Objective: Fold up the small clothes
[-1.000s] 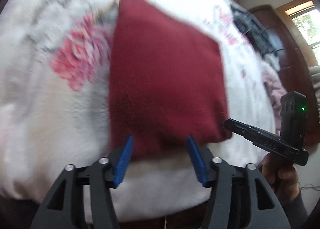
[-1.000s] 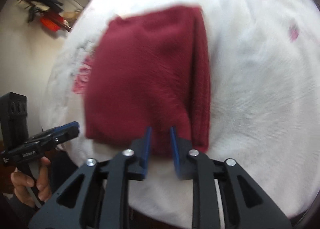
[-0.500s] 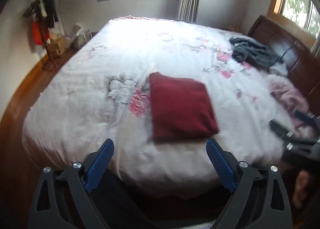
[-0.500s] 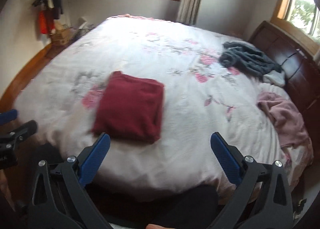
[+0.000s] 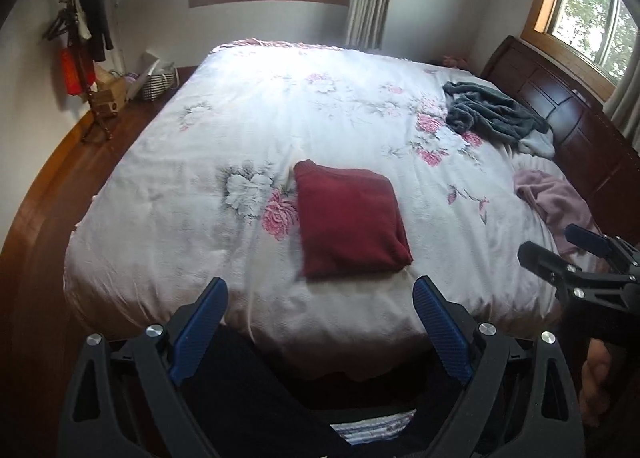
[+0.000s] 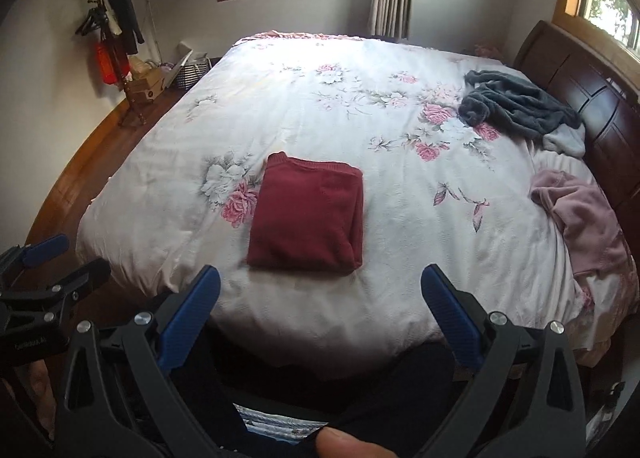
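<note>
One red garment (image 6: 306, 217) lies folded on the bed (image 6: 320, 97); two apparently unfolded garments (image 6: 516, 101) remain far right; both grippers (image 5: 320, 322) (image 6: 320, 314) gape empty.

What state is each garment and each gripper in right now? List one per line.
red garment: folded, flat on the bed
grey garment: crumpled, unfolded
pink garment: crumpled, unfolded
left gripper: open, empty
right gripper: open, empty

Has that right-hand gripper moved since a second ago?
Yes. The right gripper has pulled back from the red folded garment toward the bed's near edge and opened.
</note>
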Demonstrator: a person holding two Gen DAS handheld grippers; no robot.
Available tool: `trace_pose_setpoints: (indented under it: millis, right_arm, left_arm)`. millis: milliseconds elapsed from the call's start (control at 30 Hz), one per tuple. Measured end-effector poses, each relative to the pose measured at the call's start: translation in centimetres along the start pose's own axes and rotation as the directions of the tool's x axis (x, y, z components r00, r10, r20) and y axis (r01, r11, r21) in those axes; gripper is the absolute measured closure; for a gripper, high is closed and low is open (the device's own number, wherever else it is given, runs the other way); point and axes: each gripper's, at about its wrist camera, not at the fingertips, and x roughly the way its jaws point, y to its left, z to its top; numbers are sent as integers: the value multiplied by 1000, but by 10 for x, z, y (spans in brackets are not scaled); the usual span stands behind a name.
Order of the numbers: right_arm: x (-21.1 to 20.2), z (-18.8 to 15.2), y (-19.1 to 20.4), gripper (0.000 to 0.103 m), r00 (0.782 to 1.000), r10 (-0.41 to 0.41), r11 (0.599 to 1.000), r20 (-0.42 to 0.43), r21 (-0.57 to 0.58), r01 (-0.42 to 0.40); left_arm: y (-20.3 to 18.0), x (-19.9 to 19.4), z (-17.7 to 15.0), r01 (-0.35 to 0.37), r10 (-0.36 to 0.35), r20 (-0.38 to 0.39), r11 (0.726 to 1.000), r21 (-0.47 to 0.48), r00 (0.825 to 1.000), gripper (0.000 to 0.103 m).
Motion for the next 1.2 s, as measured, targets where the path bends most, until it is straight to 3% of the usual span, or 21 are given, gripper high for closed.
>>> trace_pose_setpoints:
  millis: [233, 1200]
  right_arm:
    - [3, -4, 6, 3, 999, -46, 999, -3, -14, 46]
    - [12, 6, 9, 3, 999, -44, 999, -7, -30, 43]
  left_arm:
    - [-7, 3, -2, 25, -25, -23, 1000, -1, 999, 9]
    - [-17, 12, 3, -9, 9, -61, 1000, 1, 998, 9]
